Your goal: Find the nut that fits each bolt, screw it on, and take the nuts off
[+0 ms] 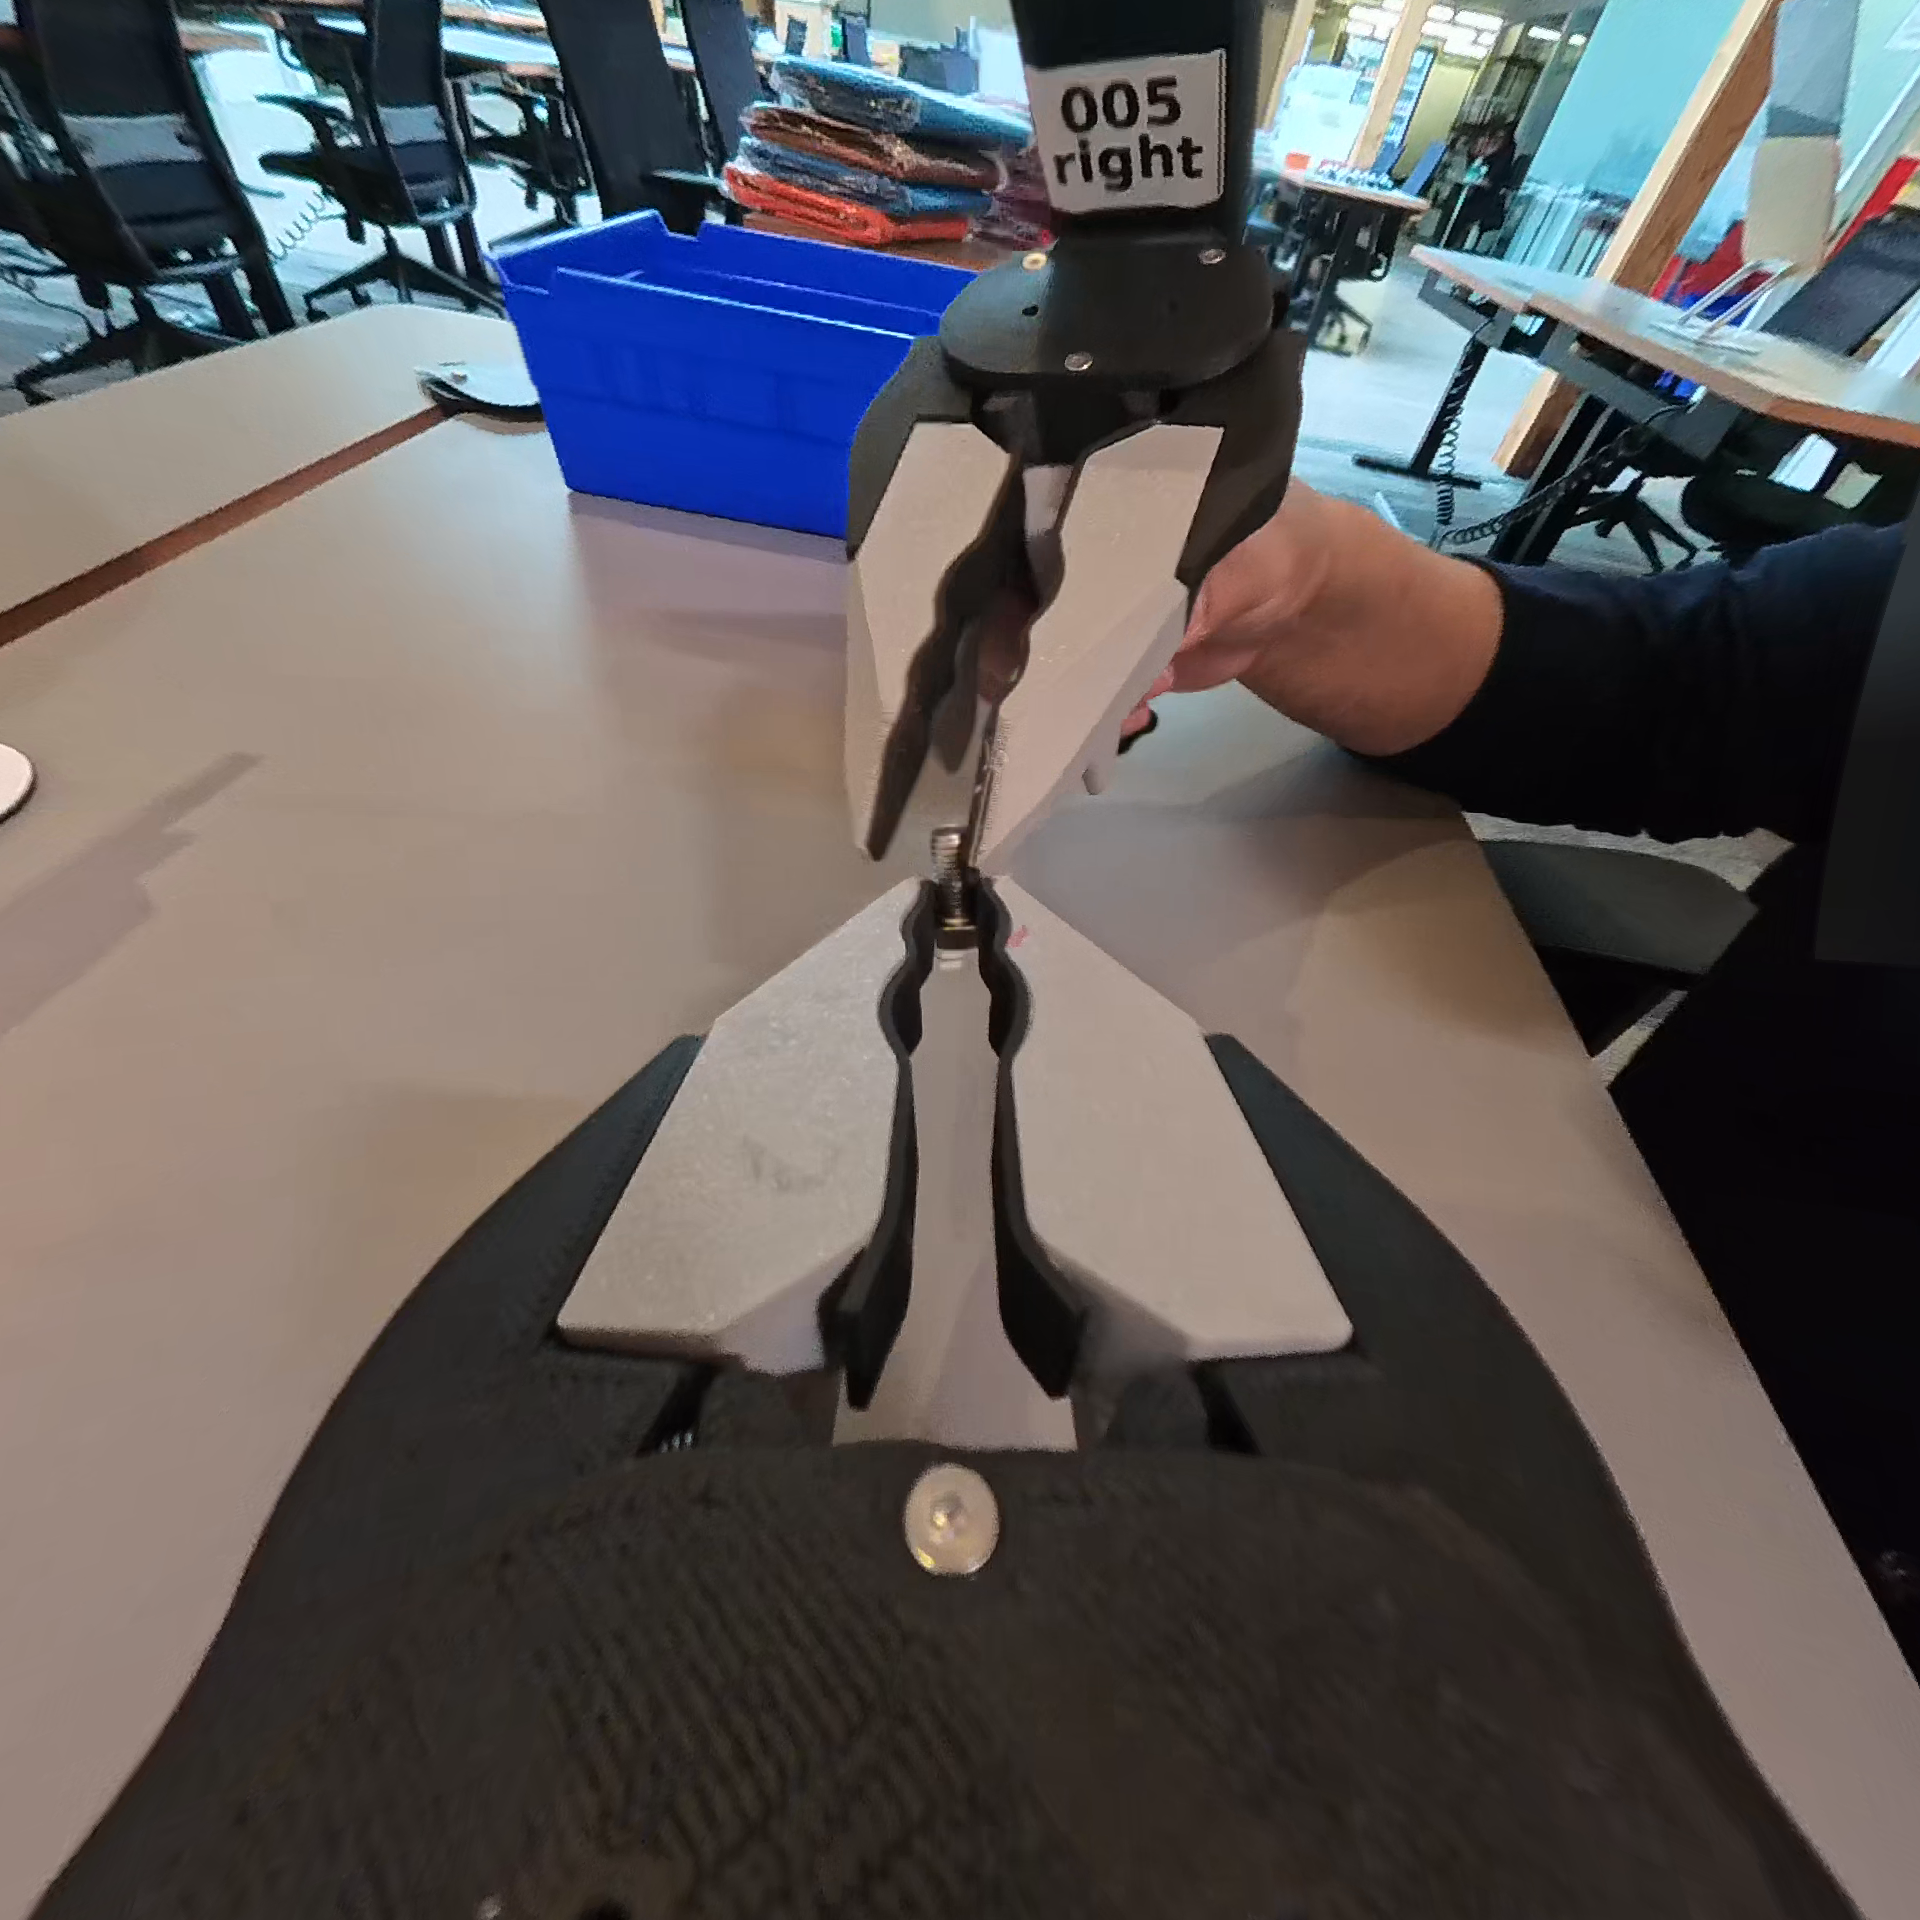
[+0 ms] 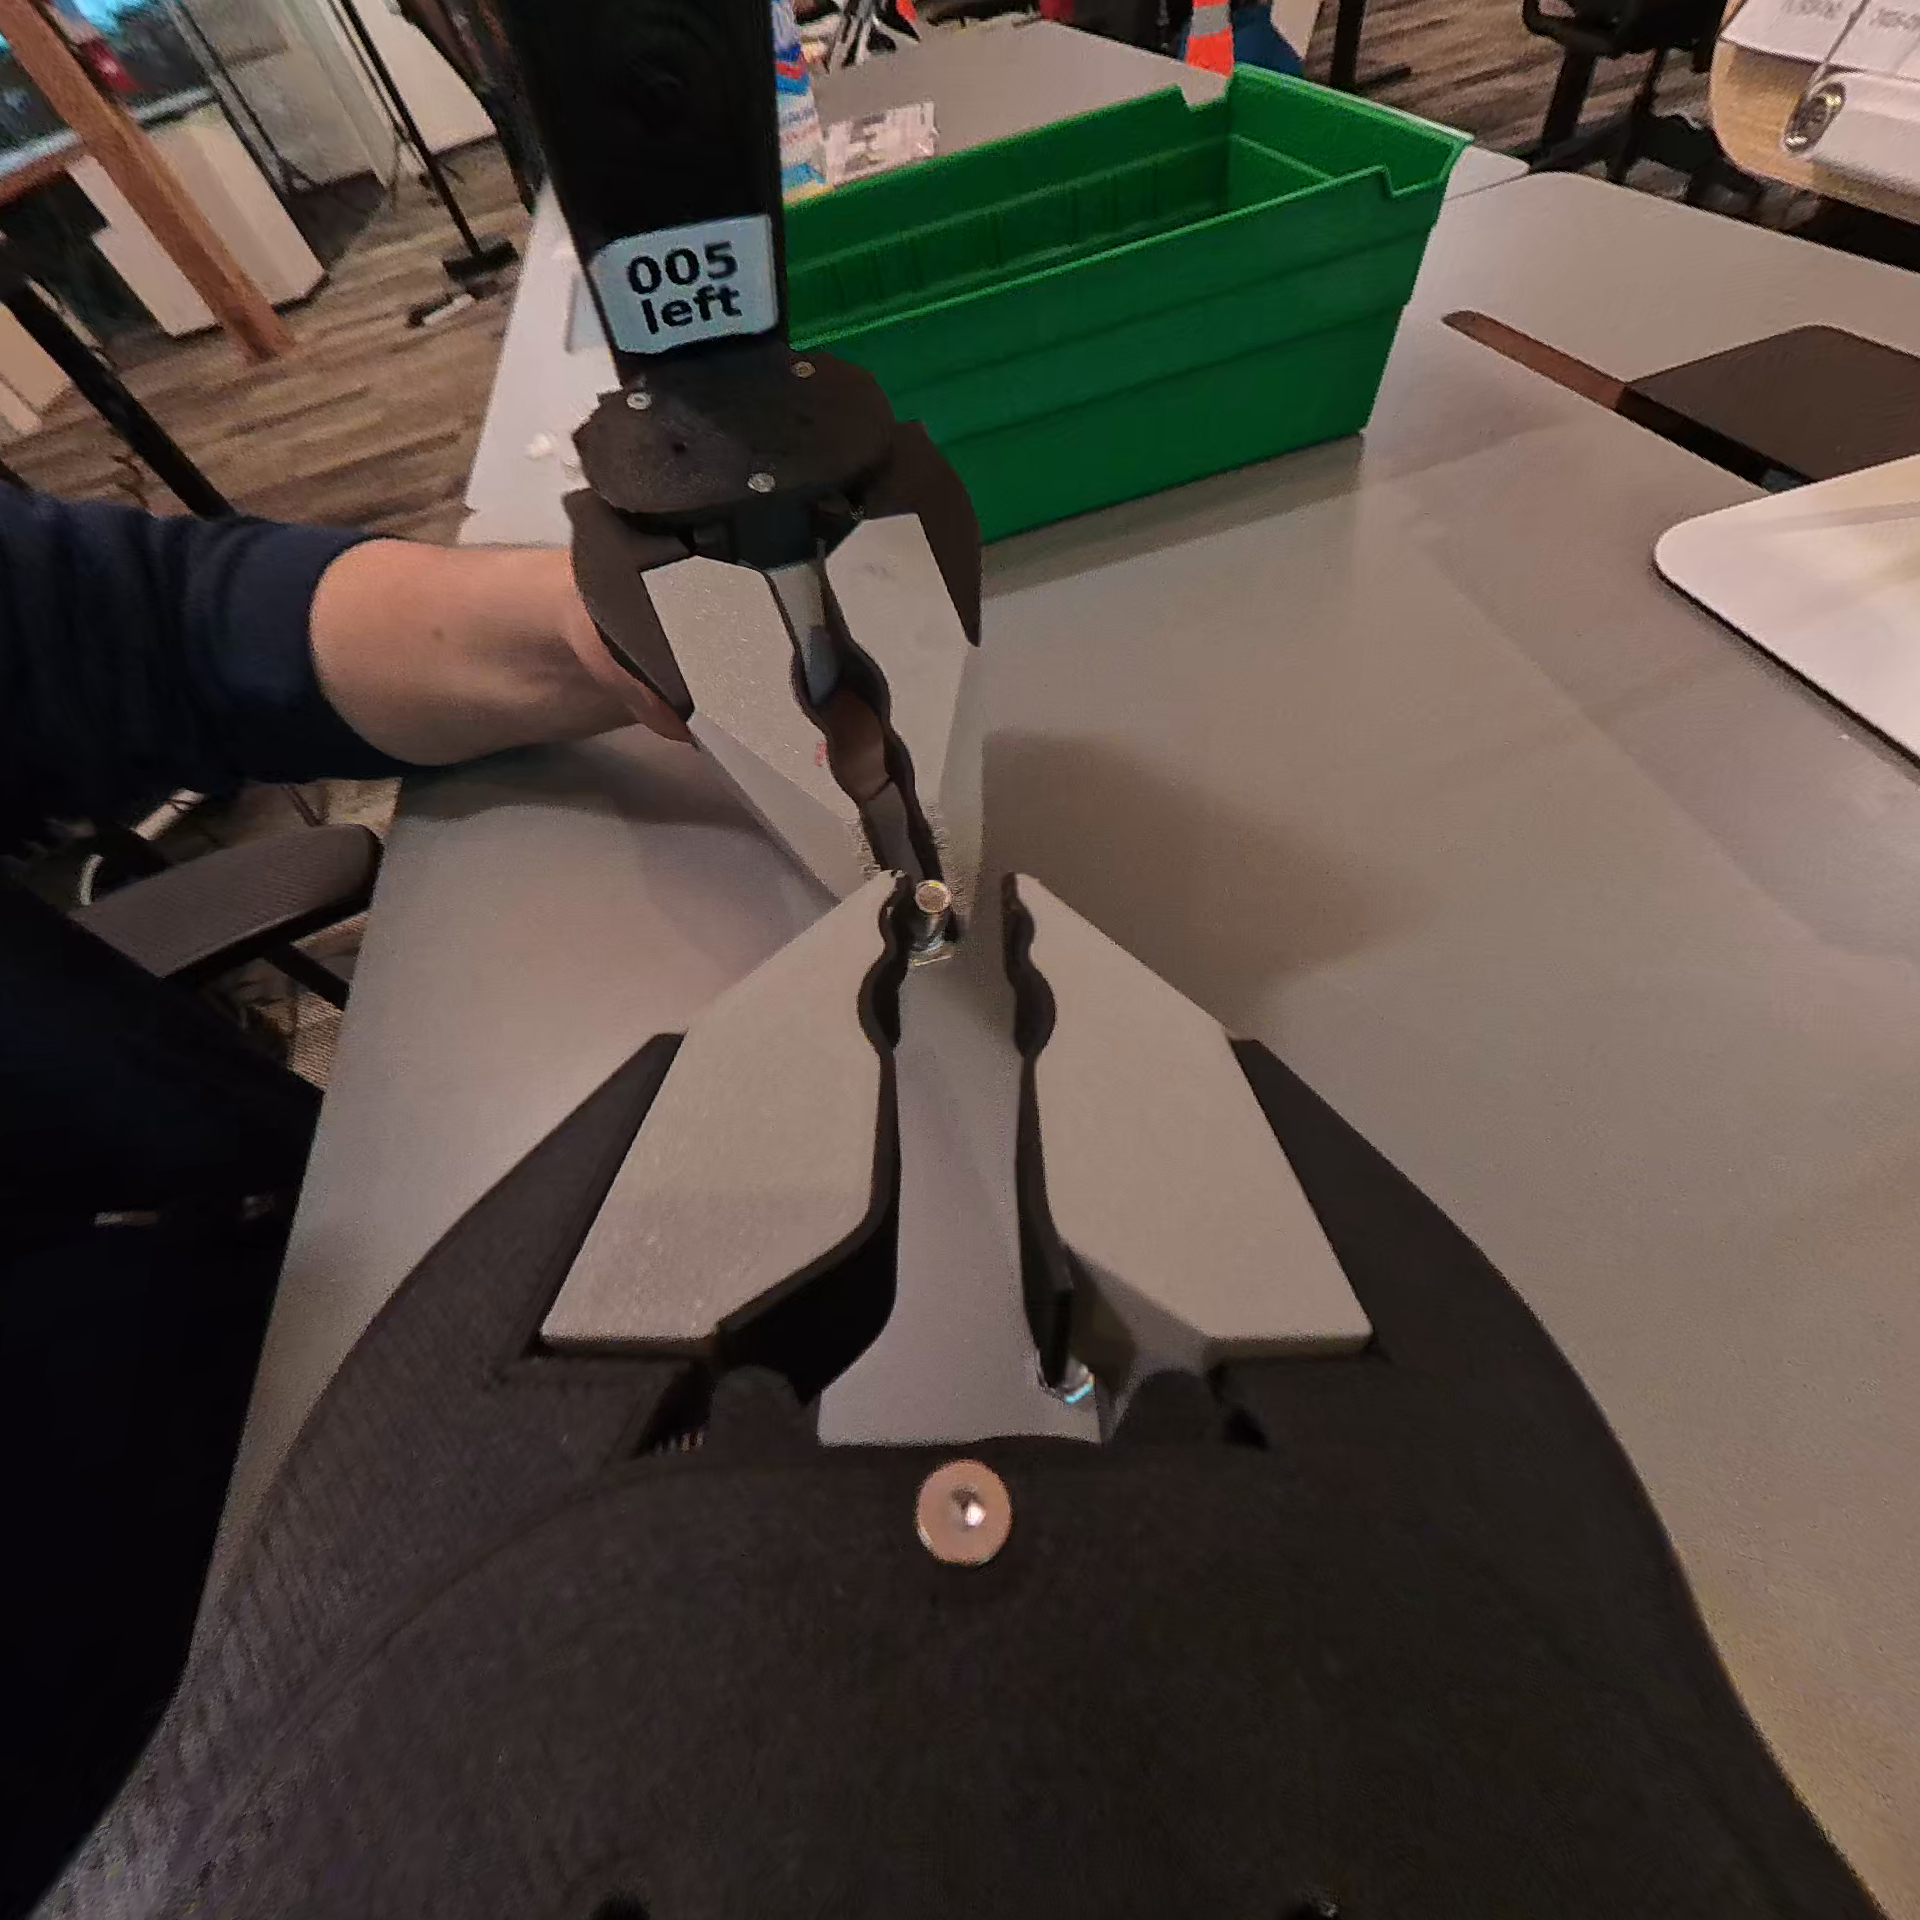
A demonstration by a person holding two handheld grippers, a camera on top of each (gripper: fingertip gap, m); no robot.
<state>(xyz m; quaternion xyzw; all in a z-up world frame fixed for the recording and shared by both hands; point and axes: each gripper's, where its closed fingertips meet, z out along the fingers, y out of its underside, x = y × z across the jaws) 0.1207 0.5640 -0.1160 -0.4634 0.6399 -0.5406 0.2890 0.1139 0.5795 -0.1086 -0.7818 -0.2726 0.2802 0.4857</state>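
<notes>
White stickers with black print sit on the black necks of both my tongs. My left tongs [image 1: 953,914] clamp the silver bolt [image 1: 949,883] with its nut [image 1: 952,928] above the grey table [image 1: 416,831]; my right tongs [image 2: 951,904] stand apart around its tip.

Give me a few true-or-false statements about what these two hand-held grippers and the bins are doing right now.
1. The left gripper is clamped on a bolt. True.
2. The right gripper is wide of the bolt on one side. True: its right finger stands clear.
3. The blue bin sits on the floor. False: it rests on the table.
4. The green bin is tipped over. False: it stands upright.
5. A hand holds the right gripper. True.
</notes>
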